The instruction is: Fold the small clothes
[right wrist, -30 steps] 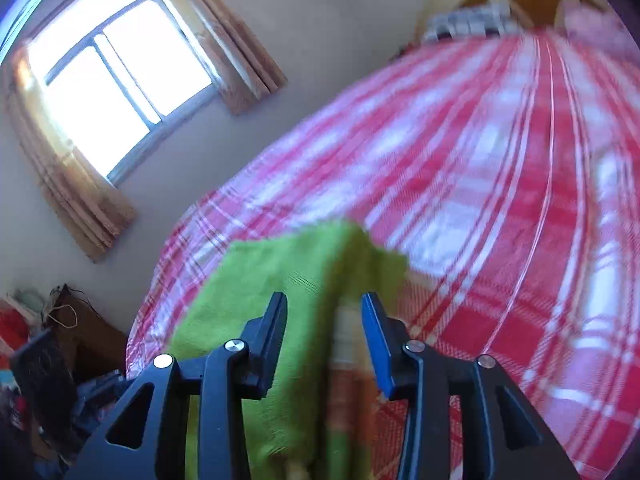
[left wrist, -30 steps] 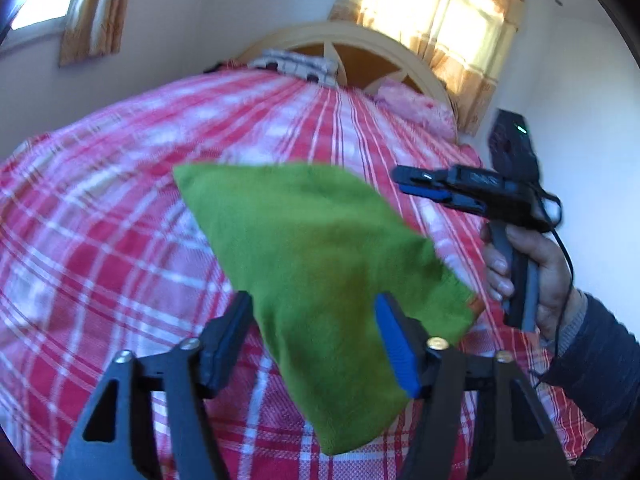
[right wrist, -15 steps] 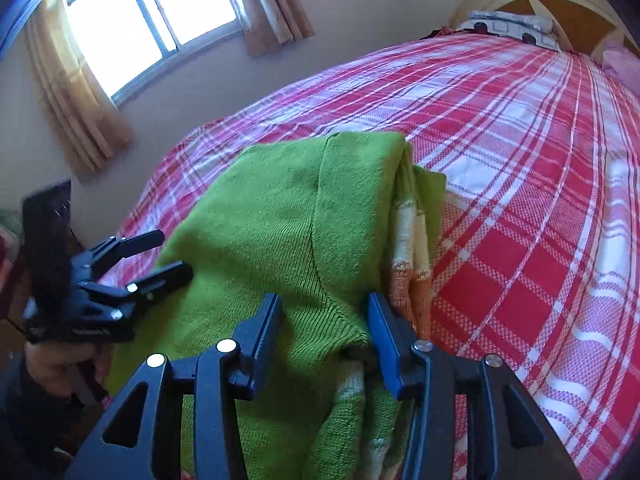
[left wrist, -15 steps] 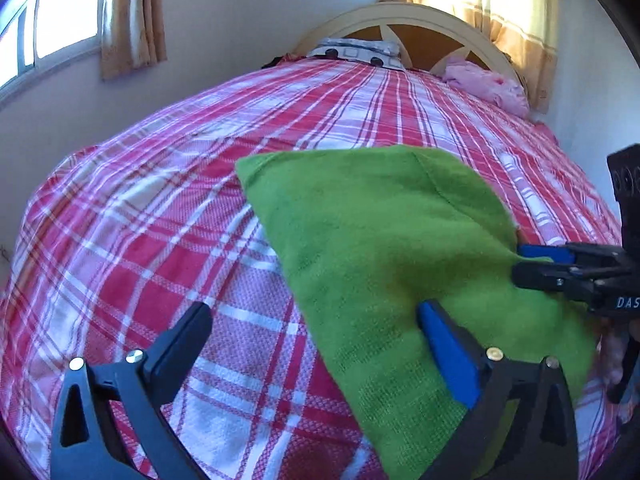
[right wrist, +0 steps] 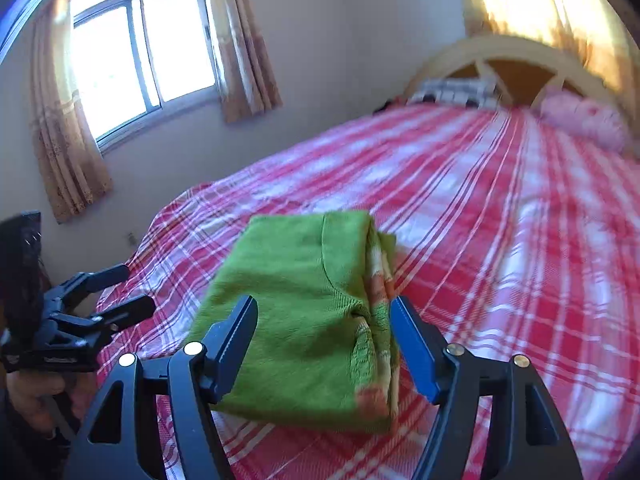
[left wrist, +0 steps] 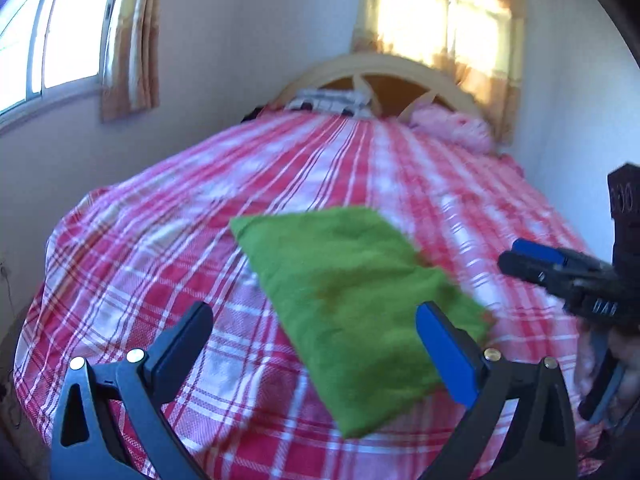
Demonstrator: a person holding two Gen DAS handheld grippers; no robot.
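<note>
— Grippers first: what are they doing?

— Left gripper (left wrist: pixel 314 338) is standing at its widest, nothing pressed between its pads, where a second ago the green garment (left wrist: pixel 352 308) was hanging between narrower jaws. Right gripper (right wrist: pixel 324 344) is opening right now; the cloth's near corner is lying between its fingers, but neither pad seems to be pressing it.

— So the garment is released?

— It appears so. It is lying as a folded green bundle on the red plaid bedspread (right wrist: pixel 520 240), near the foot edge of the bed, its striped inner layers showing along the right side. A moment back it was still lifted and draped.

— And beyond it?

— Bare plaid running up to the pillows (left wrist: pixel 332 100) and headboard (left wrist: pixel 380 76).

— Meaning?

— This fold is probably finished; both hands are backing off.
</note>
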